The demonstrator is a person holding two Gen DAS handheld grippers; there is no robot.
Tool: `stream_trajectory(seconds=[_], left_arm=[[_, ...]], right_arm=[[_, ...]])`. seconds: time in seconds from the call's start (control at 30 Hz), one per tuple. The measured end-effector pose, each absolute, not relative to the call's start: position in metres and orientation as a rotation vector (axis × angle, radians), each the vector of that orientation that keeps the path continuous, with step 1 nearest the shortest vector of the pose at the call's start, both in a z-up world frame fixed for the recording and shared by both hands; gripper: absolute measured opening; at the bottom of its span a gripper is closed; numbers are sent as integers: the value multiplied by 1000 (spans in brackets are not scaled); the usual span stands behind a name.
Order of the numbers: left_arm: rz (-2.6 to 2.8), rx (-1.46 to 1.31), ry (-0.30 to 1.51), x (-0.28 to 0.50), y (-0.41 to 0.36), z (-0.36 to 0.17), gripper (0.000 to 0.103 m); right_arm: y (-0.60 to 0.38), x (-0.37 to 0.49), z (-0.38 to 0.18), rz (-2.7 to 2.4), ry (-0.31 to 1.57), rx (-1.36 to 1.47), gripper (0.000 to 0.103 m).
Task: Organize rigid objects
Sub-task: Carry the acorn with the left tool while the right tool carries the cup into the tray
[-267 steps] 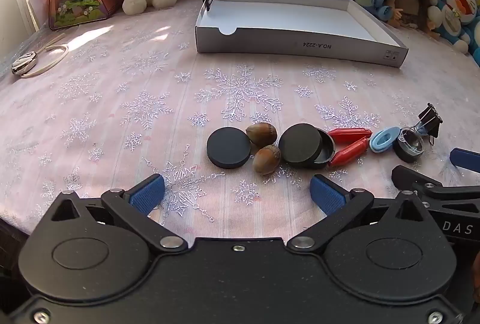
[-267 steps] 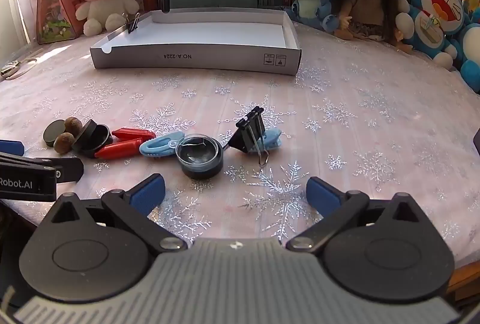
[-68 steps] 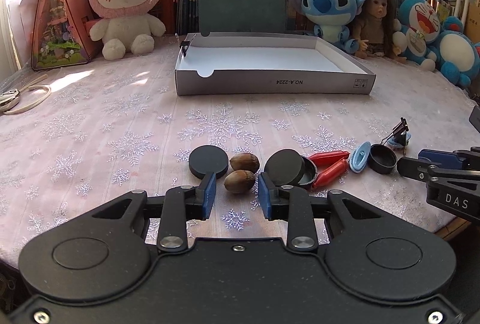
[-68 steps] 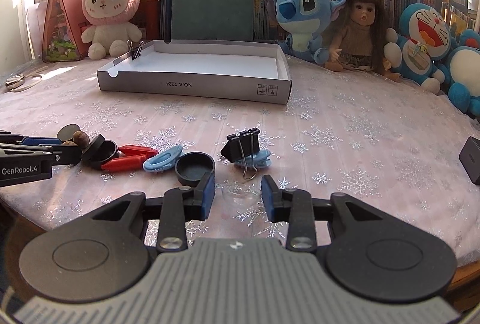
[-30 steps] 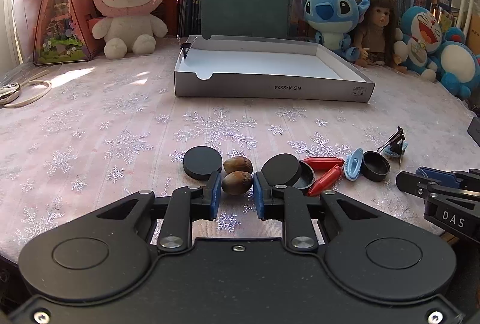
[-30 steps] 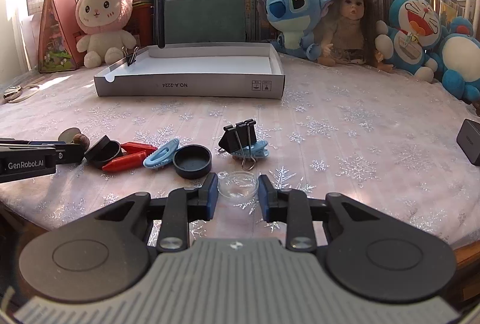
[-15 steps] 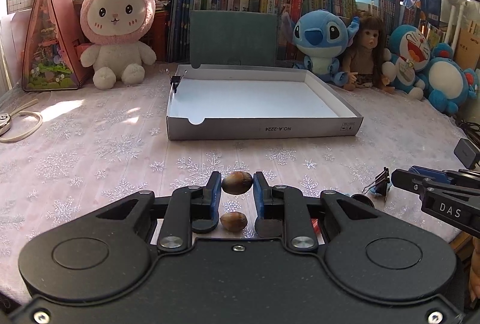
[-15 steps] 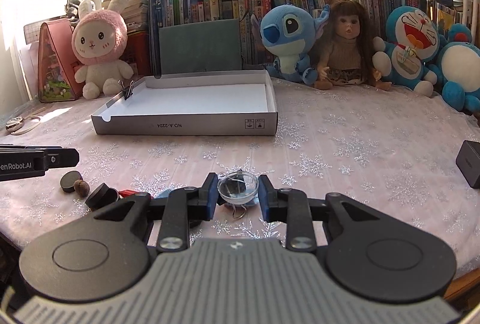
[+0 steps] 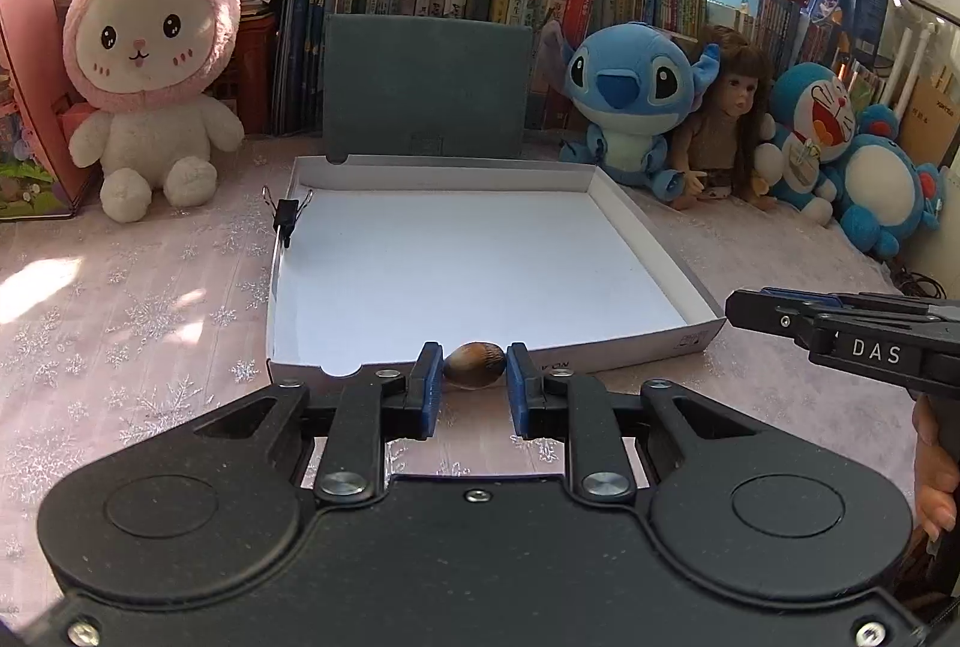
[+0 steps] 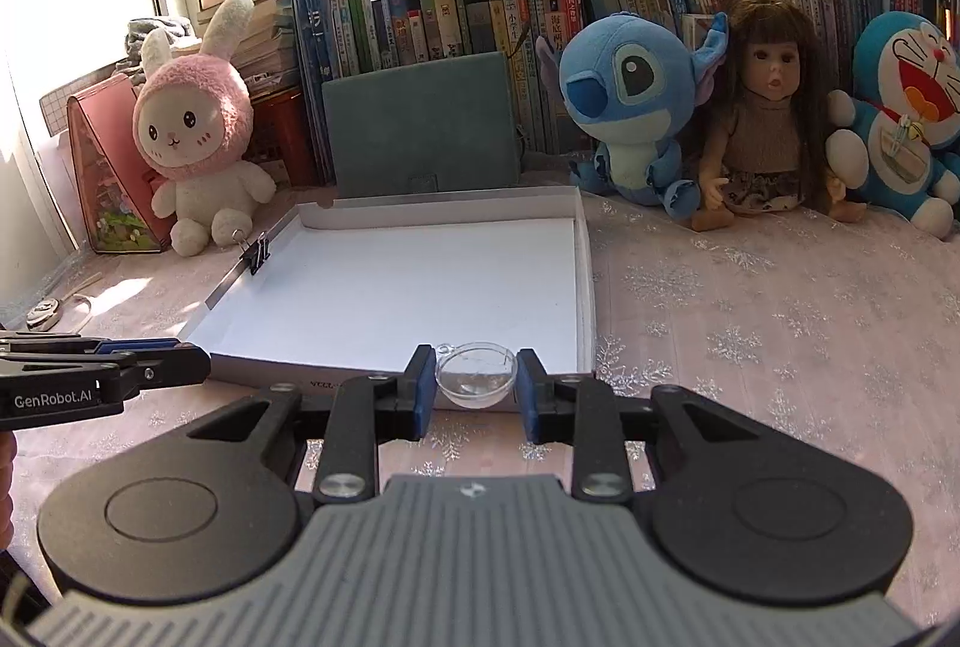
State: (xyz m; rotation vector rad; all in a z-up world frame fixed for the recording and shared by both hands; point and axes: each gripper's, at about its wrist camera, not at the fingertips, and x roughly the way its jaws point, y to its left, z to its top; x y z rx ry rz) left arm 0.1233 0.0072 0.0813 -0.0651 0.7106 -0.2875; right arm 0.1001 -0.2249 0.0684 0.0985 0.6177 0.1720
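Observation:
My left gripper (image 9: 475, 376) is shut on a brown acorn (image 9: 475, 373) and holds it in the air just in front of the near wall of the white shallow box (image 9: 690, 341). My right gripper (image 10: 475, 377) is shut on a clear round lid (image 10: 476, 375), held above the near edge of the same box (image 10: 585, 287). The box floor is bare white. A black binder clip (image 9: 287, 216) is clamped on its left wall and also shows in the right wrist view (image 10: 258, 251). The other small objects on the table lie below both views, hidden.
Plush toys and a doll line the back: a pink rabbit (image 9: 147, 89), a blue Stitch (image 9: 630, 107), a doll (image 10: 768, 107), a Doraemon (image 9: 810, 119). A grey folder (image 9: 423, 83) stands behind the box. Books fill the shelf behind.
Both grippers closed on their objects, lifted off the table and moved forward to the box's near edge; the box now looks much closer.

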Motion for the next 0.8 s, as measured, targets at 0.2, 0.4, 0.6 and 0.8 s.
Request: stream_trajectory(seconds=[0.2,0.4,0.6,0.8], left_arm=[[-305,-130,813,193,11,88,21],[-280,-150,900,242,-2,67,21],[-236,-141,943,272,-18,43,21],[-212,-105,952,290,-34,36,21]], right_arm=[[-227,171,74,207,755,145,33],[-220,218,56,196,840,141,34],[-211,242,38,187,905,134,34],[-202,257,34,169,916,99,34]])
